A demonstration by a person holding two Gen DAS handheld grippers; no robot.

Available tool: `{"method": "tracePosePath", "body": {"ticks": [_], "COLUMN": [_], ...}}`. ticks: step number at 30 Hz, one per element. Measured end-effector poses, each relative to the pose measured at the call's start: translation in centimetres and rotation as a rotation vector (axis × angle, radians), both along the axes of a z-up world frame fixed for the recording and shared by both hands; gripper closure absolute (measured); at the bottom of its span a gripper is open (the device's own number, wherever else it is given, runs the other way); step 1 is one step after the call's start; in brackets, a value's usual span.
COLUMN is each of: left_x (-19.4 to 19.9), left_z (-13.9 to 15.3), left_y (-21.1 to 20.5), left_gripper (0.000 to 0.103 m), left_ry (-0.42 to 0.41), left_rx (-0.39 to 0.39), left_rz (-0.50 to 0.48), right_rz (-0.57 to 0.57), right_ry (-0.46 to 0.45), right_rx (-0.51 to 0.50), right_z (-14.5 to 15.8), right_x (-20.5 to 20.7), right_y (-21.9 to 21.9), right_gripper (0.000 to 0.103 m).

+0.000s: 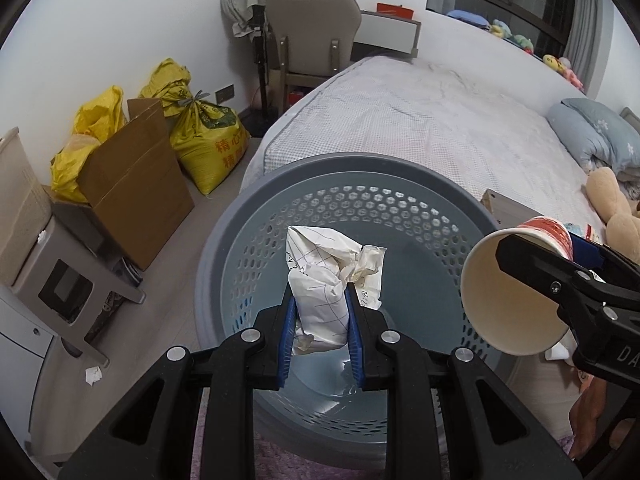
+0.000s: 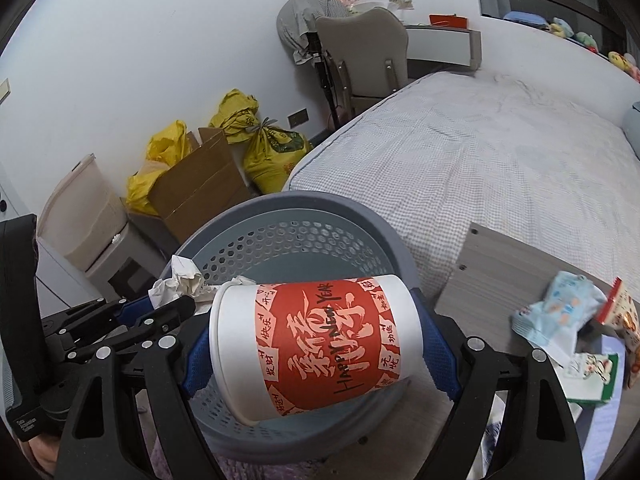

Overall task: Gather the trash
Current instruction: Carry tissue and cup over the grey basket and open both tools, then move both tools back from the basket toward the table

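Observation:
My left gripper (image 1: pixel 320 308) is shut on a crumpled white paper wad (image 1: pixel 324 280) and holds it over the open mouth of a grey perforated trash basket (image 1: pixel 256 208). My right gripper (image 2: pixel 316 344) is shut on a red-and-white paper cup (image 2: pixel 320 344) lying sideways, held above the same basket (image 2: pixel 304 208). In the left wrist view the cup (image 1: pixel 516 284) hangs over the basket's right rim, its open mouth facing me. In the right wrist view the left gripper (image 2: pixel 160 312) with its paper (image 2: pixel 180 280) is at the basket's left rim.
A small paper scrap (image 1: pixel 93 376) lies on the floor at left. Snack wrappers (image 2: pixel 568 320) lie on a wooden bedside surface (image 2: pixel 492 264) at right. A bed (image 1: pixel 420 128), a cardboard box (image 1: pixel 132 184), yellow sacks (image 1: pixel 208 140), a chair (image 1: pixel 312 36) and a grey stool (image 1: pixel 68 272) surround the basket.

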State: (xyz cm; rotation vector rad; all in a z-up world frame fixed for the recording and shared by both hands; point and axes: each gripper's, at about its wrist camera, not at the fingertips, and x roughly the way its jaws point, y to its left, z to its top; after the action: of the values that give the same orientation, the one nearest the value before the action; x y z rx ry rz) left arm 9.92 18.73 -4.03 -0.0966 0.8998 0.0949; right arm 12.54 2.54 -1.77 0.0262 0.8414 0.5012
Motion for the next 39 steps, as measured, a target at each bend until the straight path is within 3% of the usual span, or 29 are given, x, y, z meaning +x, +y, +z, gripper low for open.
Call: {"method": "tracePosePath", "body": {"ticks": [18, 21, 23, 31, 39], "left_x": [0.2, -0.1, -0.3, -0.6, -1.3], "left_z": [-1.0, -1.0, -0.8, -0.2, 0.4], "left_y": [2.0, 2.1, 2.1, 2.4, 2.4], "left_gripper": [0.072, 0.063, 0.044, 0.040, 0.022], "left_ry": [0.038, 0.038, 0.029, 0.007, -0.022], "left_rx": [-0.010, -0.008, -0.004, 0.004, 0.016], "left_rz": [0.065, 0.072, 0.080, 0.099, 0.117], "right_rz": [0.000, -0.006, -0.009, -0.026, -0.035], "right_ry": [0.018, 0.022, 0.025, 0.016, 0.006], "right_rx": [-0.035, -0.038, -0.033, -0.027, -0.034], "right_z": [-1.0, -1.0, -0.9, -0.6, -0.4], "right_x": [1.4, 1.5, 1.4, 1.0, 0.5], "right_y": [1.5, 1.4, 1.2, 0.7, 0.3], "right_gripper": [0.020, 0.020, 0.020, 0.020, 0.020]}}
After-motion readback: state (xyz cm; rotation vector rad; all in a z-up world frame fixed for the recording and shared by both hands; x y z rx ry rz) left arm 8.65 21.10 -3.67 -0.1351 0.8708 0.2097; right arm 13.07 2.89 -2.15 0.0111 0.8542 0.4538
